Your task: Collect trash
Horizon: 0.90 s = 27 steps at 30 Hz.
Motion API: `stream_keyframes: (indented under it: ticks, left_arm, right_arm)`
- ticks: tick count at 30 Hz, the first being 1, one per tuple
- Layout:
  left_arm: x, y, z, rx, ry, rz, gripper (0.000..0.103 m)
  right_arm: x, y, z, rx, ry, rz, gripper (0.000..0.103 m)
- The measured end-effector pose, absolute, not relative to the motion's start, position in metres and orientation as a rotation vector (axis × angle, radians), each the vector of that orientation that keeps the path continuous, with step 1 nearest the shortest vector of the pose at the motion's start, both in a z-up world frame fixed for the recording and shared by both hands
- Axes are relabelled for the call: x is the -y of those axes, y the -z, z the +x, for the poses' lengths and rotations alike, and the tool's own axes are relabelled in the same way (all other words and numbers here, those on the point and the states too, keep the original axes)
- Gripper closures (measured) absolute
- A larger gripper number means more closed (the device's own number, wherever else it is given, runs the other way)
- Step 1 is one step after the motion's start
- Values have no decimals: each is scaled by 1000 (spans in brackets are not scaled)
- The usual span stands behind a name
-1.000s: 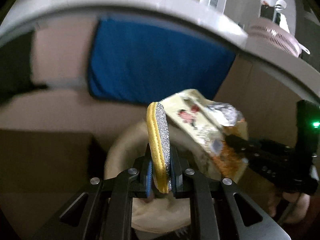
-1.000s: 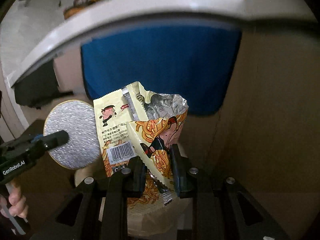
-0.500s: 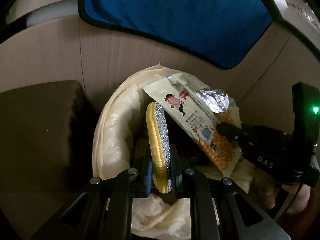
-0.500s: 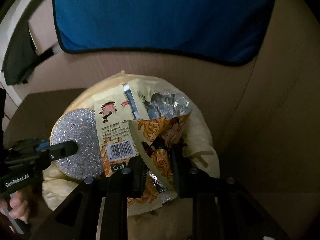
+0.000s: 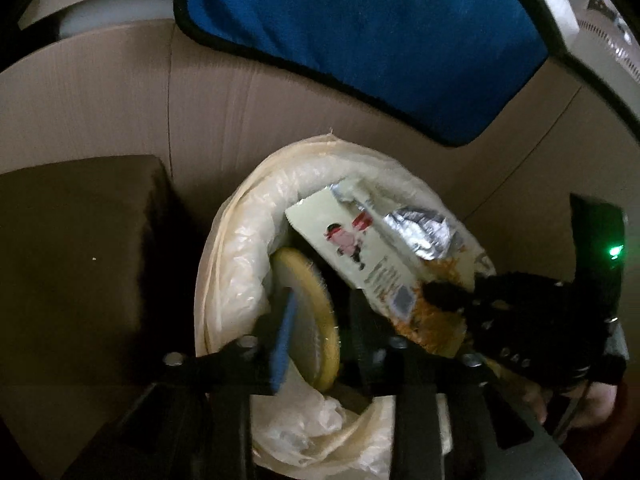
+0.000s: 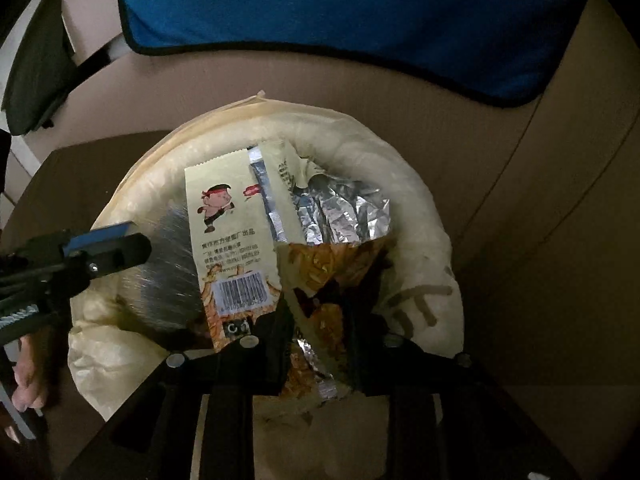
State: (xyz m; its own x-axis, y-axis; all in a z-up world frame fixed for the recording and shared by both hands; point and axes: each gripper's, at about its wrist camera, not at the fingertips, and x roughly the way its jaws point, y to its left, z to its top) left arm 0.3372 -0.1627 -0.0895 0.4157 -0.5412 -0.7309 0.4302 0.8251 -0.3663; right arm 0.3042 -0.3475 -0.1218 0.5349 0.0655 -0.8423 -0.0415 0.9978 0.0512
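A bin lined with a cream plastic bag stands below both grippers. My left gripper hangs over its mouth and its jaws are opening. The round yellow scouring pad with a silver face is blurred; it leans loose against the blue-padded left finger, with a gap at the other. My right gripper is over the bin too, jaws just starting to open. The torn noodle wrapper still stands upright between them.
A blue cloth with a black edge hangs above the bin against a cardboard wall. A dark brown box sits left of the bin. A hand holds the left gripper's handle.
Both grippers dropped from under the table edge to just over the bin. The left jaws parted and the pad tipped out of its upright pinch. The right jaws widened slightly.
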Motion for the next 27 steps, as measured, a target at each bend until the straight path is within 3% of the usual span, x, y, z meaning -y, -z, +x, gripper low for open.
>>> stream_keyframes:
  ticks: [2,4,7,16,27]
  left_arm:
    - [161,85,332,-938,613,-135,55]
    - [157,76,327,-912,611,-133,54]
    - [148,64,319,-884,587,-146,54]
    - [92,35,269,-839,436,-173,54]
    - [50,-13,81,-588,246,36,53]
  right_arm:
    - [349,120,302,-998,-54,47,70]
    - [349,113,302,-972,-62,85,58]
    - [352,101,289,-923,-74,129,52]
    - [353,57,231,-696,-133,282,51]
    - [261,17,77,-527,-106,88,51]
